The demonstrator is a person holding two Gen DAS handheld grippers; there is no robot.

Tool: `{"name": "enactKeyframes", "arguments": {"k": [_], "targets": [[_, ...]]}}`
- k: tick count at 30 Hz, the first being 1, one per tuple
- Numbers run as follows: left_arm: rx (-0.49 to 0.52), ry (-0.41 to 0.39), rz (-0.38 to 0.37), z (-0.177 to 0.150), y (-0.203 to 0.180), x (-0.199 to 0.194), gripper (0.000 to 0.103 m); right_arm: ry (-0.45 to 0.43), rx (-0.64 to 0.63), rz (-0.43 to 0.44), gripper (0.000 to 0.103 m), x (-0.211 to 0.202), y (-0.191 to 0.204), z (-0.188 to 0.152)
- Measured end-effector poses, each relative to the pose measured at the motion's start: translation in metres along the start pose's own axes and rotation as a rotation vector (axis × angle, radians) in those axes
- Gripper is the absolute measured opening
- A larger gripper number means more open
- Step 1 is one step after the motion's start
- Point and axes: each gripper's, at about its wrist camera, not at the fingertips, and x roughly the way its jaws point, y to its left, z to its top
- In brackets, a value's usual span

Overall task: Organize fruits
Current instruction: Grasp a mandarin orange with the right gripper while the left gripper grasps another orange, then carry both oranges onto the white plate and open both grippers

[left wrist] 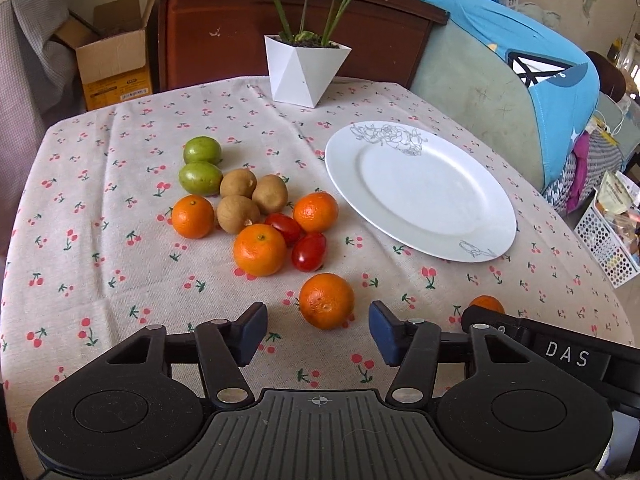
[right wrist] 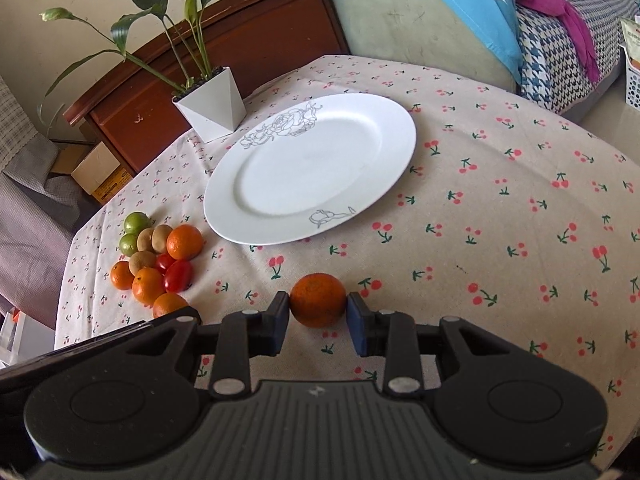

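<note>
The surface (left wrist: 100,240) carries a cloth printed with cherries. On its left part lies a group of fruits: two green fruits (left wrist: 201,164) at the far side of the group, three brown fruits (left wrist: 250,197) beside them, three oranges (left wrist: 260,249) around these, and two small red tomatoes (left wrist: 298,242) between the oranges. The fruits in this group touch or lie just beside one another.

The left claw (left wrist: 318,332) is spread wide and holds nothing. A single orange (left wrist: 326,300) lies on the cloth near the front edge, just ahead of the gap between its fingers and apart from both of them.

The white plate (left wrist: 420,188) with a grey flower drawing lies at the right of the fruit group, toward the far edge, and nothing is on it. A white pot with a green plant (left wrist: 306,70) stands at the far edge.

The right claw (right wrist: 318,312) pinches another orange (right wrist: 318,300) between its two blue pads, low over the cloth near the front edge, and the plate (right wrist: 310,168) is beyond it.
</note>
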Motion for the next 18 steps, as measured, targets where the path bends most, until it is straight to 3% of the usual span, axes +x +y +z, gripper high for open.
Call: {"name": "enactKeyframes", "arguments": {"k": [5, 18], "targets": [[0.0, -0.011, -0.018, 0.0, 0.0, 0.003, 0.029, 0.0, 0.002, 0.009, 0.032, 0.002, 0.001, 0.001], [-0.02, -0.058, -0.082, 0.018, -0.002, -0.014, 0.028, -0.015, 0.049, 0.092, 0.031, -0.002, -0.001, 0.012]]}}
